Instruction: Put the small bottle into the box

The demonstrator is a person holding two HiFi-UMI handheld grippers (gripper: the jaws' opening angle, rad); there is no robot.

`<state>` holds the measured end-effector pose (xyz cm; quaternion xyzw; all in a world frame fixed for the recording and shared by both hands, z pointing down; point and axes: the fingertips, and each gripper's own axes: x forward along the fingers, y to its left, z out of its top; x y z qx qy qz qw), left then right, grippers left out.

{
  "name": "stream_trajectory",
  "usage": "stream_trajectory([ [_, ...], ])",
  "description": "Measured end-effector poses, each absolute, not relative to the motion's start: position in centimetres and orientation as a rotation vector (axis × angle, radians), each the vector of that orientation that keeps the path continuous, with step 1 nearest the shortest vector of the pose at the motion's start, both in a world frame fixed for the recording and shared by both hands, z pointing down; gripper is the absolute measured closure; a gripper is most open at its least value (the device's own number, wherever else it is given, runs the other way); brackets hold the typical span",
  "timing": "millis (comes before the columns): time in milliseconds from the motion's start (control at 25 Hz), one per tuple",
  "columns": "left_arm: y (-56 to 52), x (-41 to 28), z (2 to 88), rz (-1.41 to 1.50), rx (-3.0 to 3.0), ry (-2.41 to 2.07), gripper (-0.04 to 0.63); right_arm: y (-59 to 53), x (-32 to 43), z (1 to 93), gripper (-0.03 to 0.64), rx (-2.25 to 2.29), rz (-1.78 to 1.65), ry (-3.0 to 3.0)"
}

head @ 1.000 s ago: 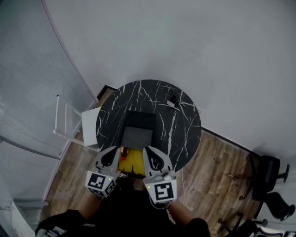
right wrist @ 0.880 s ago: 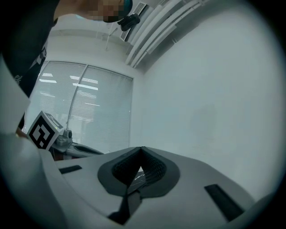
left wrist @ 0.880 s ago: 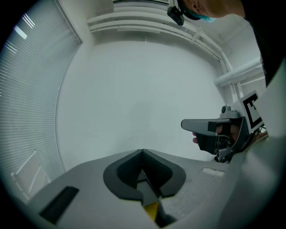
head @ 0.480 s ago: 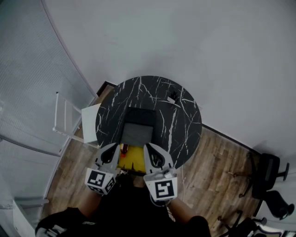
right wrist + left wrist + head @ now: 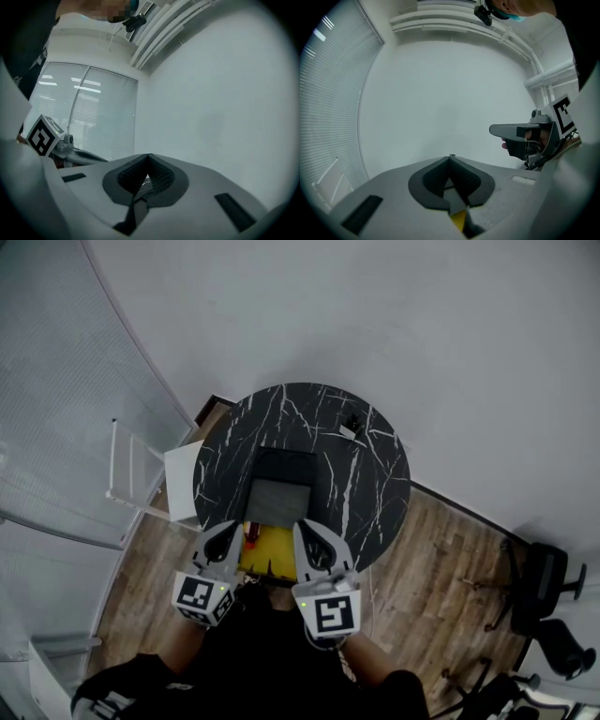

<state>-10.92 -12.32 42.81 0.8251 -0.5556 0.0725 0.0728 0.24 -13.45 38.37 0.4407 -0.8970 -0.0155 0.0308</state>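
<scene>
The small bottle [image 5: 250, 534] sits on a yellow sheet [image 5: 269, 563] at the near edge of the black marbled surface [image 5: 370, 493], just before the dark box [image 5: 281, 488]. The left tongs [image 5: 228, 529] and right tongs [image 5: 304, 527] flank it, both closed and empty. Wood floor [image 5: 422, 577], white wall [image 5: 375, 324].

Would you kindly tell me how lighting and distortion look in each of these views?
Head view: dim, wide-angle, the dark table small and far below. Left gripper view: strong fisheye, black corners, left gripper looming soft. Right gripper view: same fisheye, bright blinds at left.
</scene>
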Motion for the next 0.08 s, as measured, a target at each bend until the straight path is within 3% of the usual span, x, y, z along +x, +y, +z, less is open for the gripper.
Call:
stream_trajectory([
  [80, -12.69, -11.11, 42.85, 0.221, 2.482, -1.673, 0.598, -13.7, 0.16, 38.35, 0.621, 1.358, -0.056, -2.759],
])
